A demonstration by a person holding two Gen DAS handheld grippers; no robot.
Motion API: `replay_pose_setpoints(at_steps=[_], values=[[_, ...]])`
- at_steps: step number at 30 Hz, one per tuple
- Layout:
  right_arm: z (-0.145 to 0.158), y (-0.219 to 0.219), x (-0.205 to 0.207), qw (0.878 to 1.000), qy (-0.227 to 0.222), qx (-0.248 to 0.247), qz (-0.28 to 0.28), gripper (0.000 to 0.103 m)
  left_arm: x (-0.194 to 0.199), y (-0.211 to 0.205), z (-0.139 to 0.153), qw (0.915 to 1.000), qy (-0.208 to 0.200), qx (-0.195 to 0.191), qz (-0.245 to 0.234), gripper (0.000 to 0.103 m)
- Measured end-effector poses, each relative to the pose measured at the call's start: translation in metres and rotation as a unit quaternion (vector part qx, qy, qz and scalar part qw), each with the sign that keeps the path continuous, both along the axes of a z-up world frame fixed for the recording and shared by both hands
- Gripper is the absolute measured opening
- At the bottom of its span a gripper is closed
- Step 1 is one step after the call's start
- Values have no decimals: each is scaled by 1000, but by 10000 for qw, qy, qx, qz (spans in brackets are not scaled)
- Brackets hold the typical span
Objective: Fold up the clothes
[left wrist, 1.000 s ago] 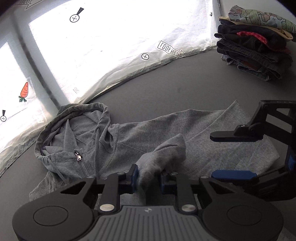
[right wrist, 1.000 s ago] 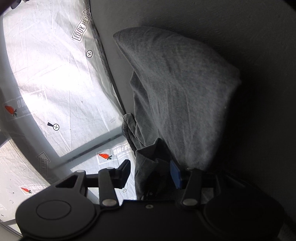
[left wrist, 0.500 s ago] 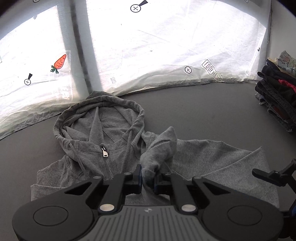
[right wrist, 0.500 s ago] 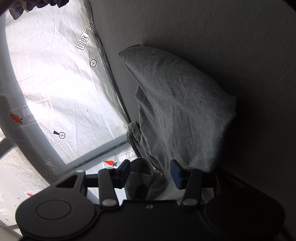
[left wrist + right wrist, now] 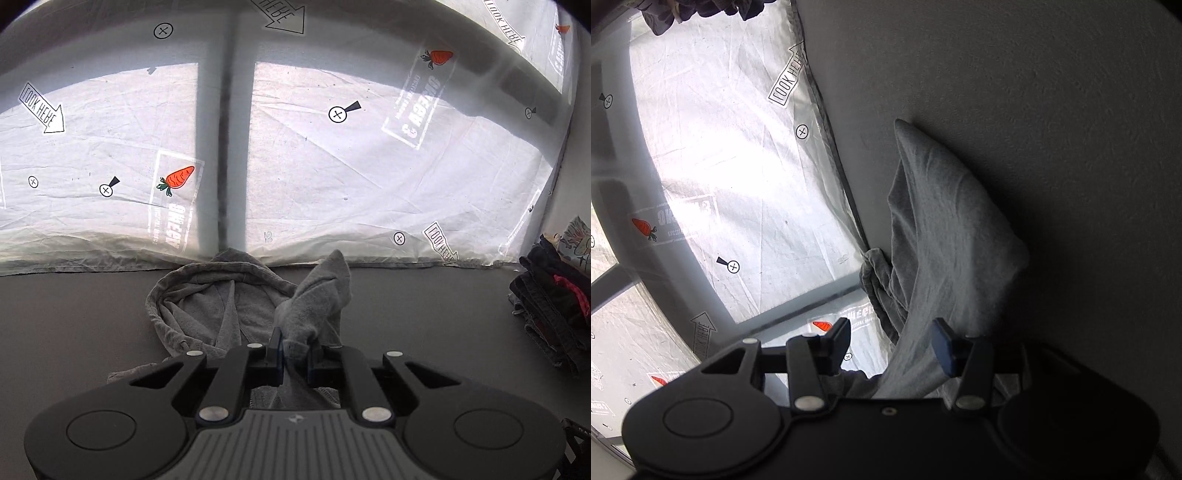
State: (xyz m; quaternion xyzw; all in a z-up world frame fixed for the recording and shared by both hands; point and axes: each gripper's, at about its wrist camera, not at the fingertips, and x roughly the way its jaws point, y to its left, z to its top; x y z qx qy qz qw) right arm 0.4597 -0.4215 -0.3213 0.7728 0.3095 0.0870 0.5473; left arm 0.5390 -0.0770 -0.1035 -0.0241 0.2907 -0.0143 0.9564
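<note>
Clothes pile [image 5: 554,306] cut off rightward

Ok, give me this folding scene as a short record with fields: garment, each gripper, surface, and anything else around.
garment: grey hoodie, hood toward the backdrop
left gripper: shut on a bunched piece of the hoodie
right gripper: open, hoodie fabric hanging between its fingers
surface: dark grey table
other: stack of folded clothes at the right edge
backdrop: white printed sheet

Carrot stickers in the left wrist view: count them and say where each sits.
3. One carrot sticker left of the window post, one upper right, one partly cut off at the far top right. Others may be hidden.
</note>
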Motion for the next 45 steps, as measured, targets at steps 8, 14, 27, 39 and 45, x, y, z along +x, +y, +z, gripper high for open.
replay_pose_setpoints(at_steps=[8,14,27,39,45], values=[[3,-1,-17,9998,60,-172,-96,52,-10,70,30,9950,-444,-195,872,11],[-2,1,-27,9993,258,-193,-181,53,-25,149,45,9806,-581,-429,1822,11],[-2,30,-14,9951,579,-677,432,54,-64,230,-31,9586,330,-281,2813,15],[-8,26,-8,9944,633,-703,478,54,-128,295,-114,8757,1042,-1963,4287,26],[-7,29,-6,9943,637,-691,495,54,-152,325,-117,8448,978,-2138,4806,26]])
